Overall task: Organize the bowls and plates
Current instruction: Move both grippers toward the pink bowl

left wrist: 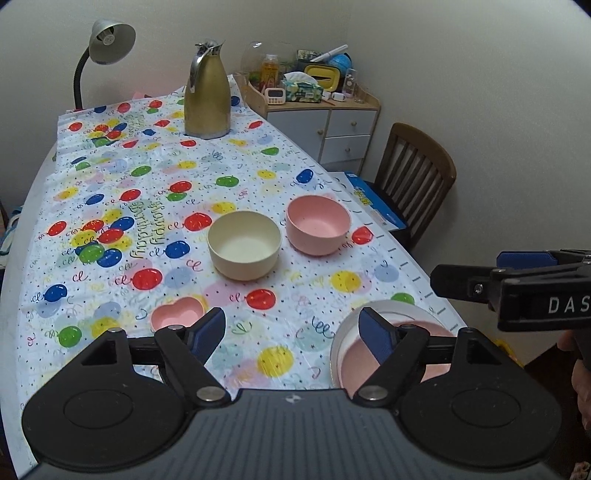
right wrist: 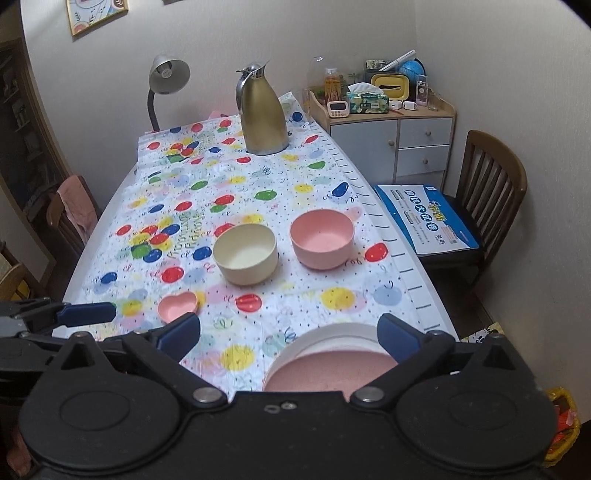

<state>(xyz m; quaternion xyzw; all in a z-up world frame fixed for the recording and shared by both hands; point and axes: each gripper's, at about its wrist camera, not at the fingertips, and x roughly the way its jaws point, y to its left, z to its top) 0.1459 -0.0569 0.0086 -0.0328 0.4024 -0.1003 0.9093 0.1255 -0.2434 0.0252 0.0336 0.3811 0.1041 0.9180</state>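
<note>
Bowls first, from the left wrist view: we count two, a cream bowl (left wrist: 244, 244) and a pink bowl (left wrist: 318, 224), standing side by side but apart near the middle of the tabletop (left wrist: 155, 173). A small pink heart dish (left wrist: 177, 312) sits nearer, just beyond the left tip of our left gripper (left wrist: 291, 330), whose jaws are spread wide over bare cloth with nothing between them. One stack of plates (left wrist: 345, 332), pink on white, lies at the near right edge, partly hidden behind the gripper's right finger. Only this view shows the right gripper (left wrist: 461, 278) from the side, entering at the right off the table's edge; from here we cannot tell how its jaws stand. Beyond, one gold jug (left wrist: 207, 92) stands at the far end beside one desk lamp (left wrist: 107, 40).

From the right wrist view we see the same two bowls, the cream one (right wrist: 245, 254) and the pink one (right wrist: 322, 238), plus the heart dish (right wrist: 177, 305). Here the plates (right wrist: 325, 360) lie directly between the wide-open jaws of the right gripper (right wrist: 291, 332), ungripped. This view alone shows a framed picture (right wrist: 96, 14) on the wall and a second chair (right wrist: 70, 218) draped with pink cloth at the left. A chair (right wrist: 491, 192) carrying a blue booklet (right wrist: 424, 218) stands at the right, beside a cluttered cabinet (right wrist: 391, 129).
</note>
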